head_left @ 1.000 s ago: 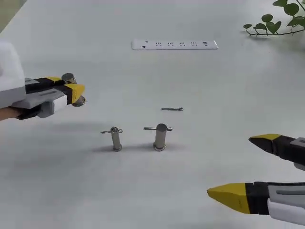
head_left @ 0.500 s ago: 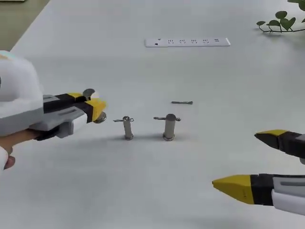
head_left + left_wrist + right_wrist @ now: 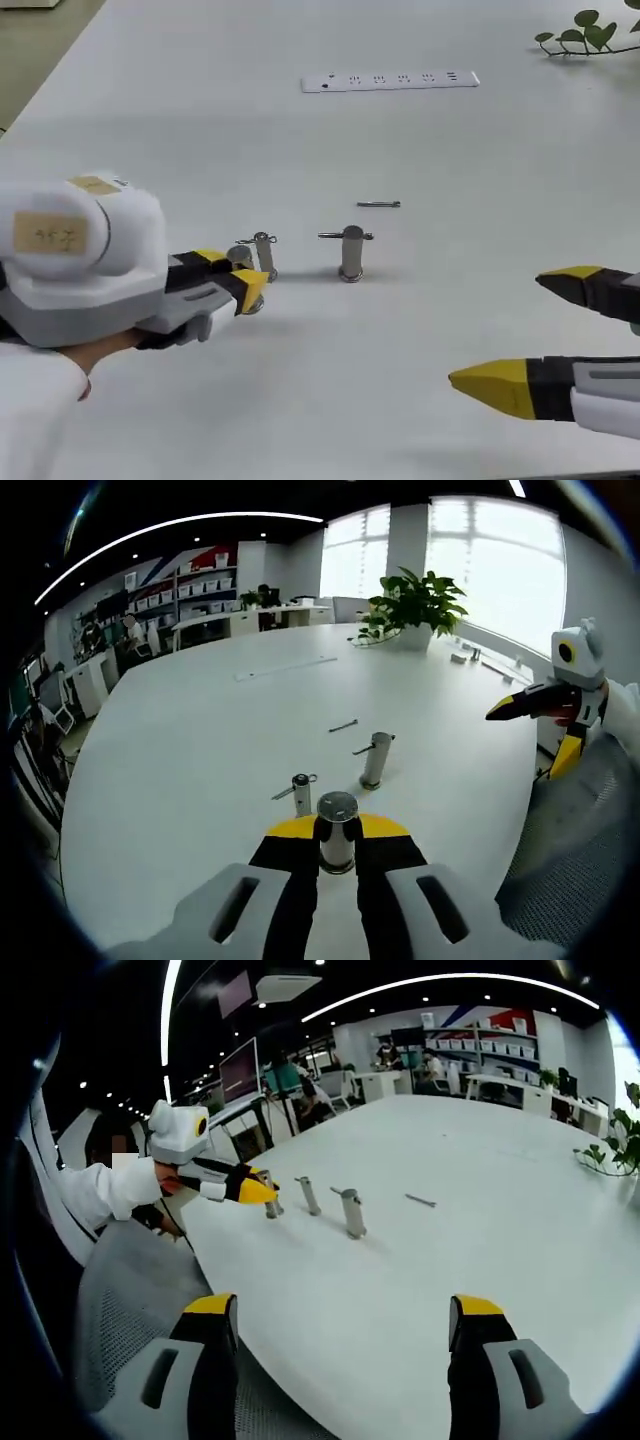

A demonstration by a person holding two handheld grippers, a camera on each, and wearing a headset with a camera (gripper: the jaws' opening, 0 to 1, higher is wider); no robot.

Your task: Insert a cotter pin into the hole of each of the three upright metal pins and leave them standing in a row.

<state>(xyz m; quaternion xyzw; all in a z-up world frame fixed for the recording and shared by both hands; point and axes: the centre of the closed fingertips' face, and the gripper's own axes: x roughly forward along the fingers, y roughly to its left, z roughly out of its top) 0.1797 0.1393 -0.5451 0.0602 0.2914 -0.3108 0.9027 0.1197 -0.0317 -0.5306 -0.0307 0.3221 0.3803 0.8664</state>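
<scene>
My left gripper (image 3: 245, 282) is shut on a bare upright metal pin (image 3: 337, 830), held low over the white table just left of the row; whether its base touches I cannot tell. Beside it a thin pin (image 3: 264, 255) stands with a cotter pin through its top. To its right stands a thicker pin (image 3: 351, 252), also with a cotter pin across it. A loose cotter pin (image 3: 378, 204) lies flat behind them. My right gripper (image 3: 495, 330) hangs open and empty at the lower right. From the right gripper view, the left gripper (image 3: 235, 1185) sits left of both standing pins (image 3: 309, 1196) (image 3: 352, 1212).
A white power strip (image 3: 390, 81) lies at the far side of the table (image 3: 200, 120). A potted plant's leaves (image 3: 590, 30) reach in at the back right. The near table edge runs below my right gripper. Office desks and shelves stand far behind.
My left gripper has carried the bare pin right and toward me, down beside the thin pin. The right gripper has held its place. The head camera has shifted.
</scene>
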